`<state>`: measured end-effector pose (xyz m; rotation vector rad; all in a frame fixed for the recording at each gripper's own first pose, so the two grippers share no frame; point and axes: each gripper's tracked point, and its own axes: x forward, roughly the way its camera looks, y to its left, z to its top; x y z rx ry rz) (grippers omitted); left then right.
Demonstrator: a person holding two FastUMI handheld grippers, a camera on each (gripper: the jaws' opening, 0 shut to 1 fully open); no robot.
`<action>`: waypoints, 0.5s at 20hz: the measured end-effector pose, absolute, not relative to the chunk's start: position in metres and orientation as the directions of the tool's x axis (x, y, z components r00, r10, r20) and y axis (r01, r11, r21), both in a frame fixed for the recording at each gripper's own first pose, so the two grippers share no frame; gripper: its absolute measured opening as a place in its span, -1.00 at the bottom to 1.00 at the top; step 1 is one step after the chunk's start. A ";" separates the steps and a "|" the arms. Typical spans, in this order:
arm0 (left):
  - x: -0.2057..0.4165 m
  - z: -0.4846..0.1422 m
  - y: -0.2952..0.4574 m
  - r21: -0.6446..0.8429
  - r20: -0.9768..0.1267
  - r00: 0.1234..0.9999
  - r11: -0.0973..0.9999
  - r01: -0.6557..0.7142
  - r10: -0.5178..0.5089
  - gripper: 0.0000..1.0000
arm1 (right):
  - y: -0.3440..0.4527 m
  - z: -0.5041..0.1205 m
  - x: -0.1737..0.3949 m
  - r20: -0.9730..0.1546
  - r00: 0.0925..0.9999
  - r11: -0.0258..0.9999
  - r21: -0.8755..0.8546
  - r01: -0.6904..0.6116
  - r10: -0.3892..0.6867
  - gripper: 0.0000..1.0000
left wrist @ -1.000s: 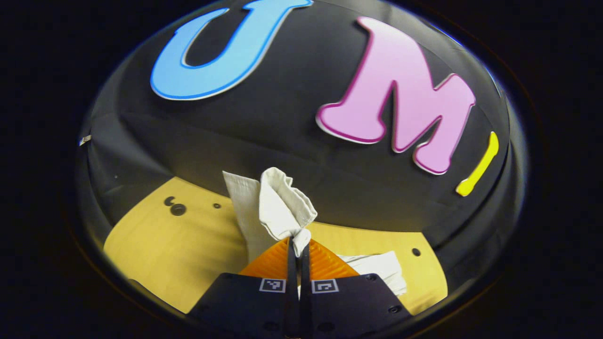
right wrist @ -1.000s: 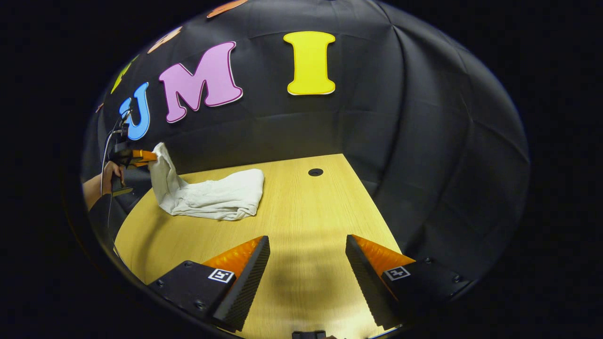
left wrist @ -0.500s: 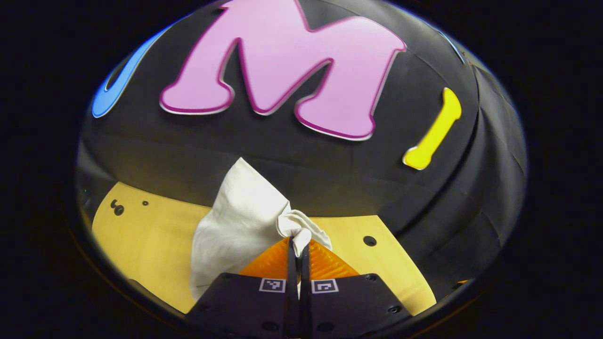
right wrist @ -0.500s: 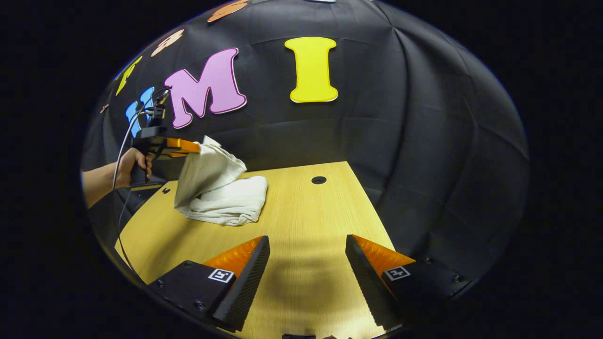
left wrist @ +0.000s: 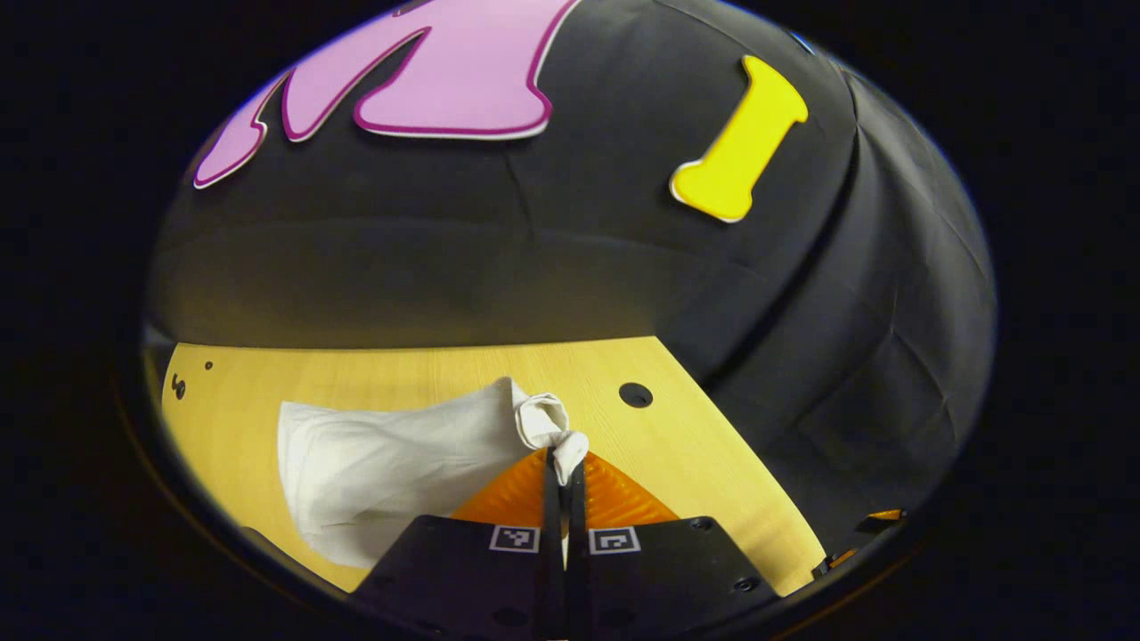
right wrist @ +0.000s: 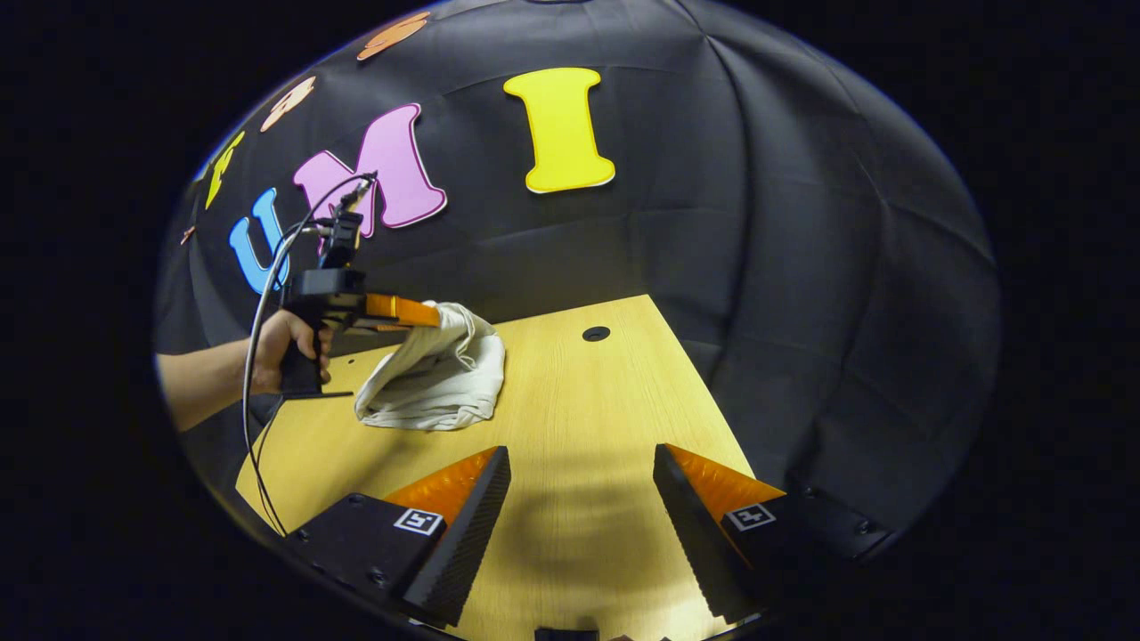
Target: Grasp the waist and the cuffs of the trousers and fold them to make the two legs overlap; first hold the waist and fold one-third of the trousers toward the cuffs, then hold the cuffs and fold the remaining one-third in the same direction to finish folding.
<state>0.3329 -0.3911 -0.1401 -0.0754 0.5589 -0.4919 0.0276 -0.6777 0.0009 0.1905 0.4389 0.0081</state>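
Tongs (left wrist: 563, 463) pinch soft white trousers (left wrist: 383, 463)

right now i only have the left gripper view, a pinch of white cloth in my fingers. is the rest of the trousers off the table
Observer: No. In the right gripper view the trousers lie mostly on the table, only the pinched end lifted.
Operator: where is the other gripper
Observer: The right gripper hangs over bare wood, apart from the trousers, jaws wide open.
Operator: anything trailing from mine
Observer: A cable loops off the left gripper past the hand holding it.
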 end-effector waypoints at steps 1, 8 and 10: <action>0.331 -0.148 -0.394 -0.192 -0.509 0.726 0.883 0.429 -0.463 -0.88 | -0.676 0.000 0.027 -0.421 0.905 0.982 0.186 0.030 0.052 0.97; 0.302 -0.170 -0.390 -0.143 -0.578 0.695 0.891 0.431 -0.428 0.39 | -0.668 -0.002 0.024 -0.424 0.902 0.984 0.180 -0.003 0.081 0.97; 0.292 -0.161 -0.371 -0.112 -0.572 0.722 0.909 0.402 -0.390 0.67 | -0.667 0.005 0.020 -0.411 0.908 0.987 0.161 -0.011 0.077 0.97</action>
